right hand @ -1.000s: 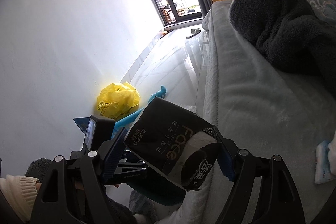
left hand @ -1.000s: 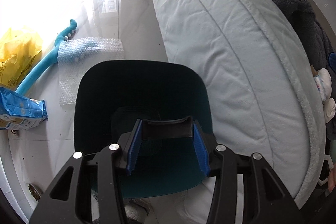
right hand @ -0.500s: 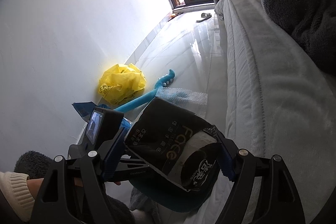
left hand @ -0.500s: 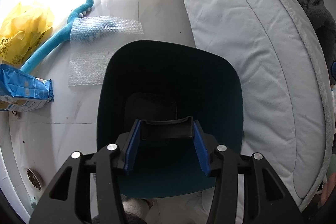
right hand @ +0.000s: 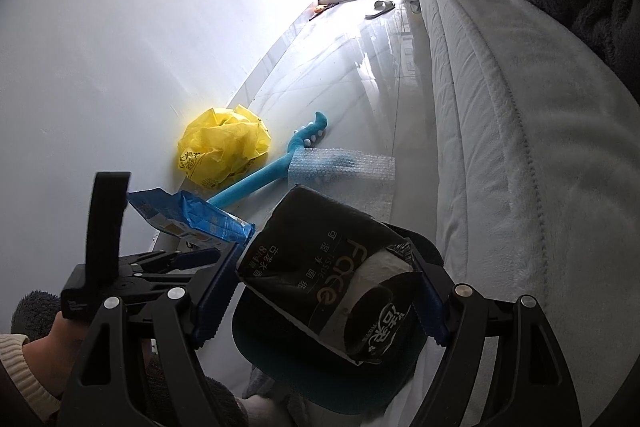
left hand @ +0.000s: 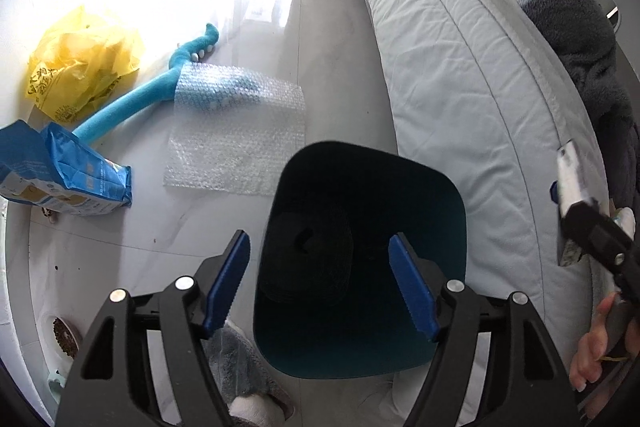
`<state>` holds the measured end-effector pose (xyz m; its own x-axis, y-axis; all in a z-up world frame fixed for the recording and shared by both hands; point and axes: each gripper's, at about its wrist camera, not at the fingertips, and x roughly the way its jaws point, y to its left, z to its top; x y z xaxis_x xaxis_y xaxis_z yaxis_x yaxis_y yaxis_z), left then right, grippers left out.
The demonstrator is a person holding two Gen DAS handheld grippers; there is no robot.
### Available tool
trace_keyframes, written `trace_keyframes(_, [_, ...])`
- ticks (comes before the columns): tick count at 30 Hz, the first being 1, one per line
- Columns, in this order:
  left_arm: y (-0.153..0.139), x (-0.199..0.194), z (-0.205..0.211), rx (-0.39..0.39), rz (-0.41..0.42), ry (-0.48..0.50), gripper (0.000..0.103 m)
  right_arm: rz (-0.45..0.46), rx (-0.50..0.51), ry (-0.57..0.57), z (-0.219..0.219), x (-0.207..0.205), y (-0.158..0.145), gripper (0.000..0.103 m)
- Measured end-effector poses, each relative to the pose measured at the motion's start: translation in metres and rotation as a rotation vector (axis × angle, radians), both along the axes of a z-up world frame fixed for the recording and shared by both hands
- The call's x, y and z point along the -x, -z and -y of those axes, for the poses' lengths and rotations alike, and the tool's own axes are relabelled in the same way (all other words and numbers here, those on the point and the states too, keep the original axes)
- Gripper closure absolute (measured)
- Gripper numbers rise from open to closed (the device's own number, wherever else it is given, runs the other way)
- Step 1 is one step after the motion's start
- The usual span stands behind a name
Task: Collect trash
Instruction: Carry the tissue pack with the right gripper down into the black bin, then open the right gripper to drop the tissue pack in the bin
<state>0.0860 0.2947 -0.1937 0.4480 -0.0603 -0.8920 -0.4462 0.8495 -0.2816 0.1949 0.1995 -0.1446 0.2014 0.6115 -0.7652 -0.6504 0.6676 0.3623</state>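
Teal plastic filled the middle of your left view: the bin (left hand: 360,259) stood on the floor between bubble wrap (left hand: 236,131) and bed (left hand: 460,67). Your left gripper (left hand: 318,281) was opening, having let go a dark piece now inside. Your right gripper (right hand: 326,293) clamped the black-wrapped tissue roll (right hand: 332,275) over the bin's near rim, its long axis pointing near-right, ready to drop.
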Motion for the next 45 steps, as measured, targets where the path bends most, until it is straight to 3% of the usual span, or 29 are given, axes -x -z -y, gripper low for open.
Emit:
trace_keyframes(7, [-0.057,0.012,-0.002,-0.115,0.182,-0.019,0.030,-0.032,0.059,0.018,-0.009,-0.003,0.026,0.024])
trace_keyframes(21, [-0.129,0.017,0.042,-0.252,0.397,0.091,0.045,-0.050,0.176,-0.005,-0.031,0.001,0.067,0.023])
trace_keyframes(28, [-0.148,0.019,0.055,-0.254,0.467,0.122,0.047,-0.026,0.247,-0.025,-0.040,0.005,0.084,0.023])
trace_keyframes(34, [-0.163,0.024,0.063,-0.250,0.510,0.135,0.047,-0.022,0.251,-0.020,-0.043,0.005,0.087,0.019])
trace_keyframes(45, [-0.180,0.028,0.066,-0.299,0.556,0.117,0.032,-0.024,0.196,-0.029,-0.047,0.009,0.077,0.003])
